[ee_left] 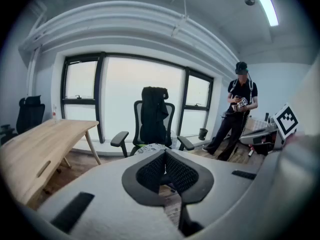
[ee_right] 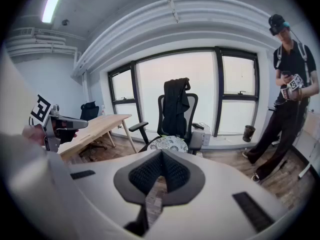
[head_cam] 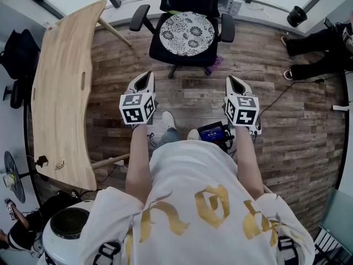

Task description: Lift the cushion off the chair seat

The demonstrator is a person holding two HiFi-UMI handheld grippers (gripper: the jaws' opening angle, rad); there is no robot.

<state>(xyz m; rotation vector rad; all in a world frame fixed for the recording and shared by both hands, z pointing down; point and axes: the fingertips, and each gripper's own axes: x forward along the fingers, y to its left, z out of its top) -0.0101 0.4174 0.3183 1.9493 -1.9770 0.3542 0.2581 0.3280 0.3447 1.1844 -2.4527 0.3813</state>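
Two grippers up: the left gripper (head_cam: 146,77) and the right gripper (head_cam: 231,80) both have their jaws pressed together, nothing in either. One round white cushion with a black floral print (head_cam: 186,33) lies on the seat of the single black office chair (head_cam: 139,16), straight ahead of both tips and well apart from them. One long pale wooden table (head_cam: 60,81) runs off left of the left gripper, and the chair's back is cut off in the head view.

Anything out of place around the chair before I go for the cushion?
Nothing stands out. The cushion lies flat on the seat of the chair, and a dark garment hangs over the backrest. The left gripper and right gripper have their jaws shut and empty, short of the chair.
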